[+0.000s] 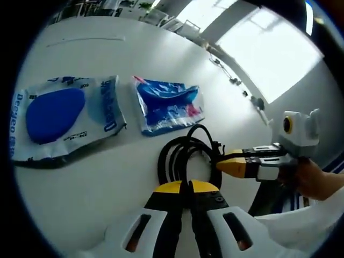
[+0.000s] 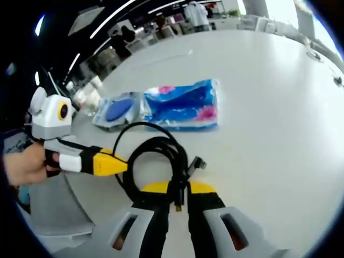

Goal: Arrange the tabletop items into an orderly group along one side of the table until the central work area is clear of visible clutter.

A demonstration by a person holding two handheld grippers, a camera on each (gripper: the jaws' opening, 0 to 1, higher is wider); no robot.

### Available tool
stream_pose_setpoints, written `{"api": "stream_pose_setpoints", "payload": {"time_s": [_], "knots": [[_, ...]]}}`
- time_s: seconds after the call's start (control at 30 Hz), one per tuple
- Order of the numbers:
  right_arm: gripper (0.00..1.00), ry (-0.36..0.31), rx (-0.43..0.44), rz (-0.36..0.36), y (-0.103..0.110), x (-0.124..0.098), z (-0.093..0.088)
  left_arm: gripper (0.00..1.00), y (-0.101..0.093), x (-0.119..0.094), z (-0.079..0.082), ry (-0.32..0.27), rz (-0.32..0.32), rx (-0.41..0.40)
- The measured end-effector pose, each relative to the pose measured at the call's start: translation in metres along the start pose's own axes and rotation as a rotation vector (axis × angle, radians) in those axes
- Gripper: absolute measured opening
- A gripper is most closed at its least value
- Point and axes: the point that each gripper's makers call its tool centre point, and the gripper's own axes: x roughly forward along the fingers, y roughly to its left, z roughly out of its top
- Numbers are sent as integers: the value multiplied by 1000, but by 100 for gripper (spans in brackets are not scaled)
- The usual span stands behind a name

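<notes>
Closest in the left gripper view, the left gripper (image 1: 187, 189) is sitting with its yellow-tipped jaws pressed together, right at the near loops of the coiled black cable (image 1: 185, 156). I cannot tell if it is pinching a loop or just touching it. In the right gripper view, the right gripper (image 2: 178, 194) is closing its jaws on the near edge of that same coiled black cable (image 2: 156, 156), and a strand is running down between the tips. So both grippers are meeting at the cable from opposite sides.

The cable is lying on the round white table (image 1: 161, 59), near its edge. It looks light and bendy, so the loops will likely flop and spread if only one strand is lifted. Grabbing several loops together where they bunch up seems the best place to hold. Its small plug end (image 2: 198, 163) is sticking out and could snag.

A little farther away, the crinkly blue and pink plastic packet (image 1: 167, 105) is lying flat. Just beside it, the clear plastic pouch with a blue oval pad inside (image 1: 59, 115) is lying flat too. Both look soft, light and slippery.
</notes>
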Motion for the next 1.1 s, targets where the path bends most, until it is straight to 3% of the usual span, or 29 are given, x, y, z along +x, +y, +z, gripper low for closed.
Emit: {"api": "stream_pose_setpoints", "payload": {"time_s": [0.27, 1.1], "knots": [[8, -8, -2, 13, 2, 2, 2, 1, 6, 3, -6, 11, 20, -9], [9, -5, -37, 34, 3, 5, 1, 1, 6, 2, -6, -20, -7, -54]]}}
